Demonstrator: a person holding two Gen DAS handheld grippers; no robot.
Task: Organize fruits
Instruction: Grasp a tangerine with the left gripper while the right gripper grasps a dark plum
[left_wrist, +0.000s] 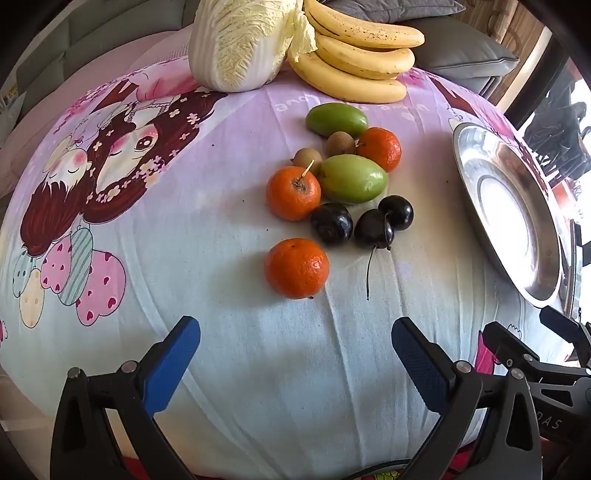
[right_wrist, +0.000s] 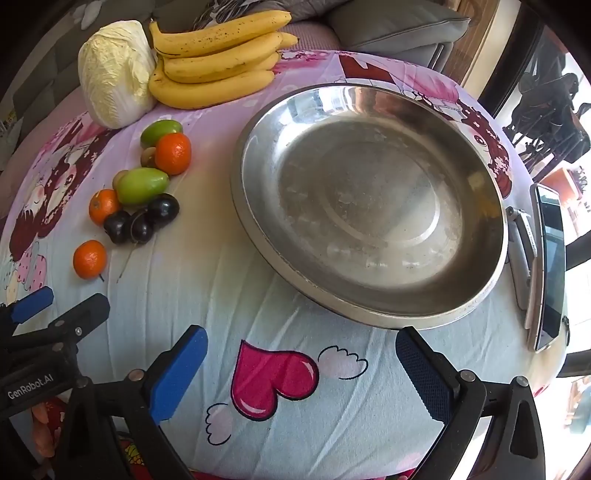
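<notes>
Fruit is sitting loose on the cartoon-print tablecloth (left_wrist: 229, 295) in the left wrist view: tangerines (left_wrist: 296, 267), green fruits (left_wrist: 352, 178), dark plums (left_wrist: 331, 222) and small brown fruits (left_wrist: 340, 143) are clustering mid-table, while bananas (left_wrist: 354, 55) and a cabbage (left_wrist: 240, 44) are lying at the far edge. Upside-down pale lettering near the bananas is reading partly as "Love". The left gripper (left_wrist: 295, 373) is hovering spread wide, gripping nothing. Over in the right wrist view, the right gripper (right_wrist: 301, 373) is likewise gaping empty before the steel bowl (right_wrist: 258, 206), a phone (right_wrist: 550, 266) is lying at the right edge, and "GenRobot.AI" is showing on the other tool.
</notes>
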